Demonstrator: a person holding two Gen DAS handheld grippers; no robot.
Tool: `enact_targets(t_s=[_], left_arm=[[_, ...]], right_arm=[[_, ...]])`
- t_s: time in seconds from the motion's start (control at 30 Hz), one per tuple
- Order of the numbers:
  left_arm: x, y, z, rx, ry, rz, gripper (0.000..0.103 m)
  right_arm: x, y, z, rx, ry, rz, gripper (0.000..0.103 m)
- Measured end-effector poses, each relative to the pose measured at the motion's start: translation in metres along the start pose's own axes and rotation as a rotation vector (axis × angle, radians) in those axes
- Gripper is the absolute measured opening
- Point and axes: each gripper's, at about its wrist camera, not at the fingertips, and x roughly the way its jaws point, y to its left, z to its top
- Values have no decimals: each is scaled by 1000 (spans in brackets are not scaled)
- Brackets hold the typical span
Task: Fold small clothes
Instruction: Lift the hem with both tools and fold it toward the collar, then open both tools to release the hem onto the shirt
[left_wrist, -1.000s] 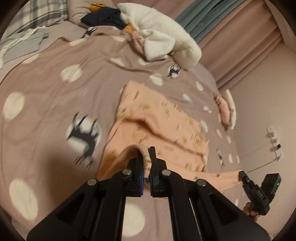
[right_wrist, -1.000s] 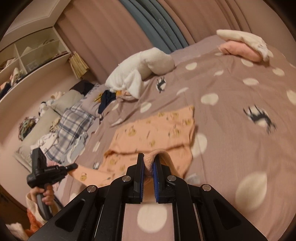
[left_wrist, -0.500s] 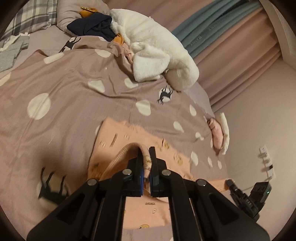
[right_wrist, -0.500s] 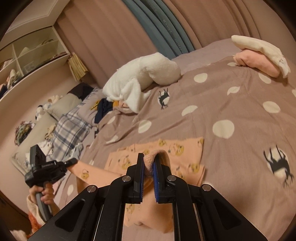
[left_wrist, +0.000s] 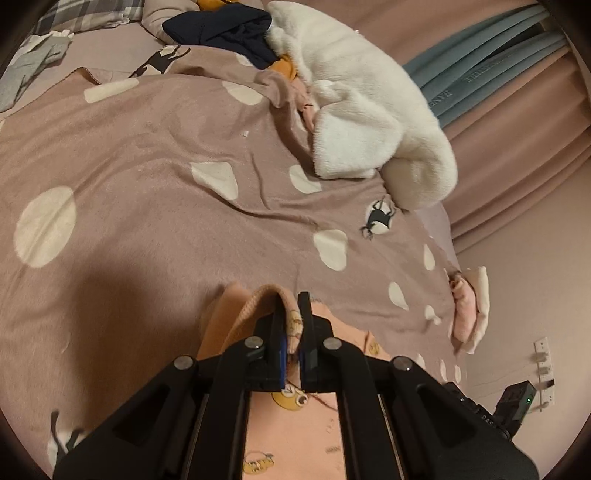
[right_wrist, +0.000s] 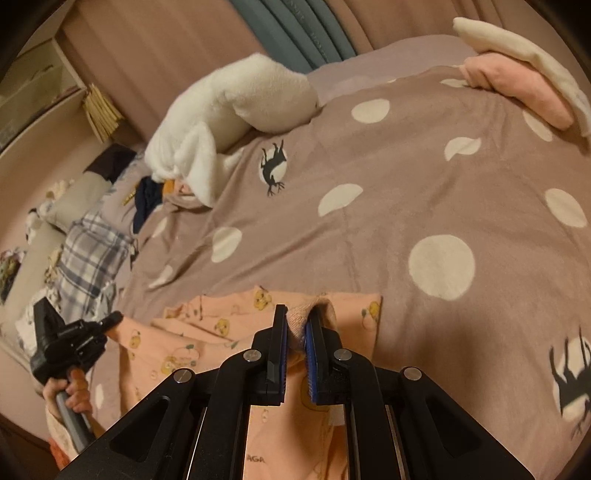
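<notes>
A small peach garment with yellow cartoon prints (left_wrist: 291, 428) lies on the mauve polka-dot bedspread (left_wrist: 147, 206). My left gripper (left_wrist: 291, 314) is shut on a ribbed edge of it and holds that edge up over the rest. In the right wrist view the garment (right_wrist: 207, 332) spreads left of my right gripper (right_wrist: 297, 325), which is shut on another ribbed edge. The left gripper also shows there (right_wrist: 110, 319), at the garment's left end, in a hand.
A white fleece blanket (left_wrist: 362, 110) and dark clothes (left_wrist: 229, 29) are heaped at the far side. Folded pink and cream items (right_wrist: 517, 85) lie by the wall. A plaid pillow (right_wrist: 88, 254) and shelves (right_wrist: 37, 92) are at the left. Curtains (left_wrist: 517, 92) hang behind.
Both grippers have carried the held edges forward across the bed, over the garment, so less of it shows ahead. Both stay shut.
</notes>
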Motion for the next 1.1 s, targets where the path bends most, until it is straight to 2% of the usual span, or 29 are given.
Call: enact_targets(t_s=[0.07, 0.13, 0.17, 0.2, 0.23, 0.27, 0.3, 0.37, 0.43, 0.53, 0.7, 0.73, 0.8, 0.87, 0.93, 1.0, 1.1], left_arm=[[13, 4, 7, -34, 17, -5, 4], [27, 8, 14, -70, 28, 41, 6], [33, 10, 17, -85, 48, 81, 20], [36, 12, 18, -90, 69, 103, 30], [36, 14, 18, -88, 78, 112, 45], [32, 16, 17, -78, 64, 115, 51], [24, 16, 17, -58, 33, 128, 54], [11, 13, 19, -29, -11, 172, 72], [-4, 5, 18, 24, -38, 200, 75], [-14, -9, 13, 116, 0, 199, 77], [-11, -26, -15, 195, 125, 28, 81], [-4, -29, -18, 201, 144, 20, 81], [14, -33, -26, 215, 189, 56, 81], [29, -34, -30, 208, 218, 26, 81], [54, -26, -27, 147, 262, -24, 81], [68, -17, -16, 69, 248, -12, 80], [69, -9, 6, -3, 179, 2, 79]], right_arm=[[9, -1, 7, 17, 21, -25, 10], [15, -7, 13, 46, 32, -46, 11], [19, -10, 15, 58, 38, -63, 19], [21, -12, 15, 66, 41, -96, 33], [22, -13, 16, 65, 41, -111, 42], [20, -13, 15, 55, 39, -121, 58], [17, -11, 15, 43, 33, -123, 69], [4, -6, 13, 13, 0, -146, 75], [-1, -2, 16, -4, -13, -154, 75], [-10, 5, 15, -3, -2, -142, 75], [-5, 33, 3, -61, 53, 68, 75], [-2, 37, 0, -65, 60, 76, 75], [9, 46, -8, -80, 94, 69, 75], [18, 52, -16, -116, 120, 45, 75], [21, 54, -21, -134, 134, 38, 75], [24, 51, -26, -134, 139, 33, 75], [19, 43, -32, -136, 124, 15, 75]])
